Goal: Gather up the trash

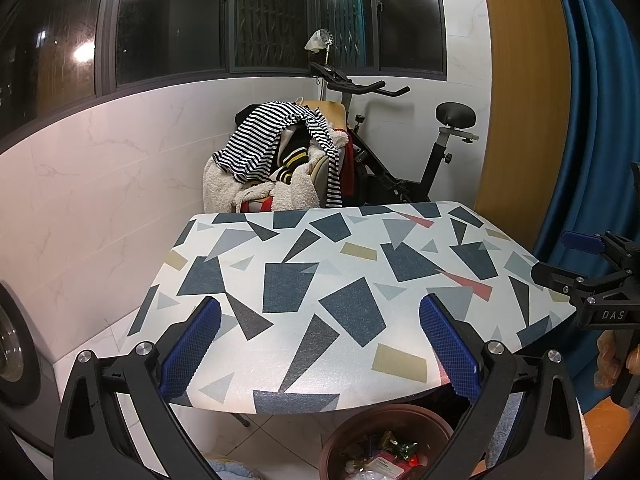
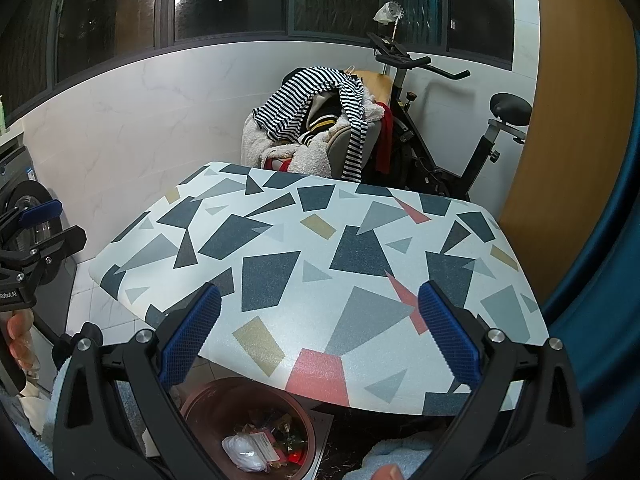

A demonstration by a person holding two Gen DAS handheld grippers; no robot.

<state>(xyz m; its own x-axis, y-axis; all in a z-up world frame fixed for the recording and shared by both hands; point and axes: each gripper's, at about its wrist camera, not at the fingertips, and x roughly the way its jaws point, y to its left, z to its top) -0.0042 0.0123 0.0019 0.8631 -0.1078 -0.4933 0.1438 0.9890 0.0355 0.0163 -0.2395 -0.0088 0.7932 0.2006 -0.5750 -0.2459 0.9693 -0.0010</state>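
Hovering over the near edge of the bench (image 1: 320,280), the left tool (image 1: 320,344) has its blue-padded fingers (image 1: 192,348) spread wide apart with nothing between them. The right tool (image 2: 320,340) hangs over the same patterned top, toward its near right corner, its fingers (image 2: 448,336) likewise wide apart and holding nothing. Each tool also shows at the side of the other's view: the right tool (image 1: 592,280) beyond the bench's right edge, the left tool (image 2: 28,256) beyond its left edge.

Below the near edge of the bench stands a brown round bin (image 2: 208,404) on the floor, partly tucked under the top. The trash (image 2: 260,448) lies inside it: a white crumpled bag, a labelled packet and some wrappers.

Past the far edge sit a chair heaped with clothes (image 1: 276,160) and an exercise bike (image 1: 400,152) against the white wall.
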